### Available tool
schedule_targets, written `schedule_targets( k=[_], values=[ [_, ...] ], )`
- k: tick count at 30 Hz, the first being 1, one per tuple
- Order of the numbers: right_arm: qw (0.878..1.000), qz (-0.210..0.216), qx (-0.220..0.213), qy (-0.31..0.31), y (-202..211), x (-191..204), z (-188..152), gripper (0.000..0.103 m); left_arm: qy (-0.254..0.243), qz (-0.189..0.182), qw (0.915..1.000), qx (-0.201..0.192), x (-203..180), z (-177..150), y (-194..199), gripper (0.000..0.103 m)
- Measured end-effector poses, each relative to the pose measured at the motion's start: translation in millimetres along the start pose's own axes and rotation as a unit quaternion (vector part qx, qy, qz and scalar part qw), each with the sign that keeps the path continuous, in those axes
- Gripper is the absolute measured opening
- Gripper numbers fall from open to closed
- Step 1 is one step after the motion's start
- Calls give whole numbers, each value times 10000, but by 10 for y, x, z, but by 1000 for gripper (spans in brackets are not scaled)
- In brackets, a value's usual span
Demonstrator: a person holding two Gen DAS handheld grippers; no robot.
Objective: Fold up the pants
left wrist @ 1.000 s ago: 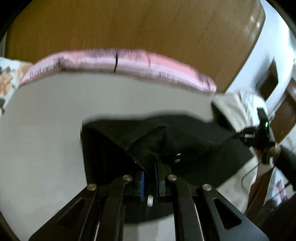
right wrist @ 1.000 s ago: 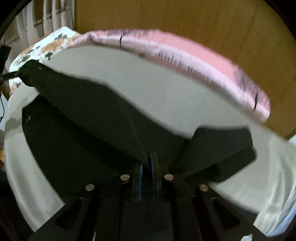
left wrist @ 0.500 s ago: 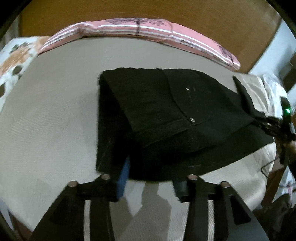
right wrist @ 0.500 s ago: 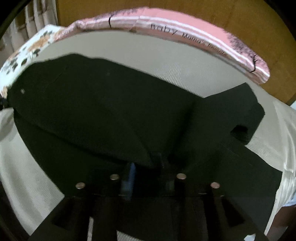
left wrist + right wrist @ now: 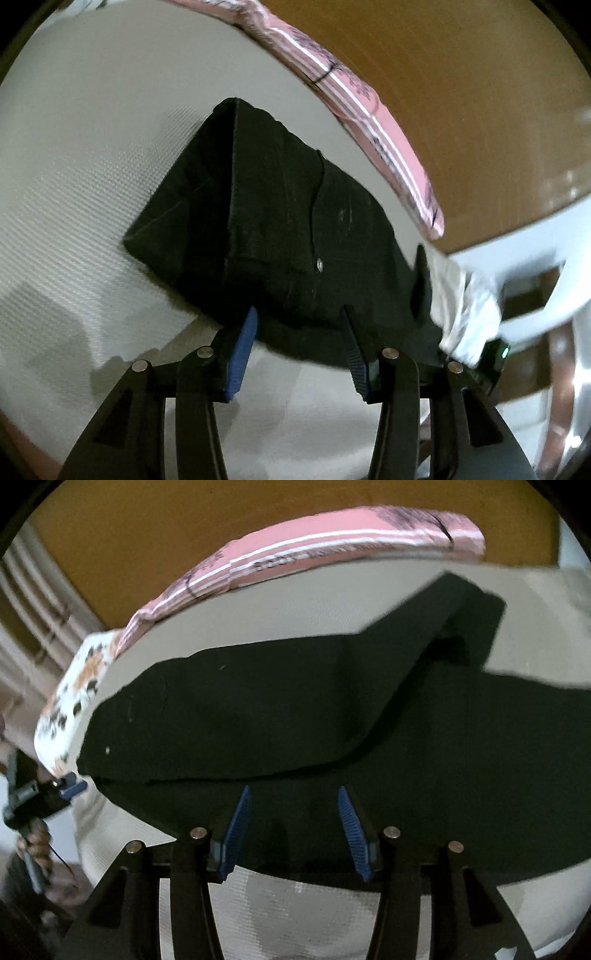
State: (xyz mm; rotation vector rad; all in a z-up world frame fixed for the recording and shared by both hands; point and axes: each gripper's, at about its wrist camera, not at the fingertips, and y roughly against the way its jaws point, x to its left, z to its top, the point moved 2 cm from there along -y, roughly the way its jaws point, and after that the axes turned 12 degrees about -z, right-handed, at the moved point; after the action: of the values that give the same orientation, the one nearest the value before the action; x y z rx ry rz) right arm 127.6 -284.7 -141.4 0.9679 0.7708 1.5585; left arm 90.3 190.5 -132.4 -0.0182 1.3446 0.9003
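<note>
Black pants [image 5: 295, 716] lie half-folded on the bed [image 5: 314, 904], long axis crosswise ahead of both grippers; left gripper [image 5: 299, 325] parted and empty at the waist end, right gripper [image 5: 291, 805] opening, empty, at mid-length.

Pants [image 5: 332, 709] ran off the right wrist view's right edge; far leg end unseen. In the left wrist view the right gripper [image 5: 495, 354] was mostly hidden behind pants and crumpled white cloth [image 5: 465, 317]; jaws unreadable there. Pink pillow [image 5: 332, 542] print was smeared. Person's hand [image 5: 35, 842] at left edge was blurred.
</note>
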Motion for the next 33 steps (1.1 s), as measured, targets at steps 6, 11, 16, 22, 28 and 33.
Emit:
schedule_targets(
  k=[6, 11, 16, 22, 28, 33],
  values=[
    [9974, 81, 2, -722, -95, -198, 3, 48, 375, 16, 9986, -374, 80, 74, -116, 47],
    [9939, 130, 8, -1092, -232, -272, 153, 48, 455, 174, 9967, -653, 147, 124, -93, 19],
    [9889, 123, -66, -1480, -374, -410, 361, 48, 394, 294, 9966, -668, 148, 148, -60, 17],
    [9795, 190, -187, -1998, -520, -621, 682, 48, 347, 379, 9970, -573, 175, 186, -73, 17],
    [9736, 254, -232, -2259, -620, -774, 984, 22, 161, 573, 9972, -457, 126, 208, -100, 17],
    [9781, 75, -341, -2050, -490, -813, 1035, 4, 25, 696, 9969, -367, 66, 258, -103, 17]
  ],
)
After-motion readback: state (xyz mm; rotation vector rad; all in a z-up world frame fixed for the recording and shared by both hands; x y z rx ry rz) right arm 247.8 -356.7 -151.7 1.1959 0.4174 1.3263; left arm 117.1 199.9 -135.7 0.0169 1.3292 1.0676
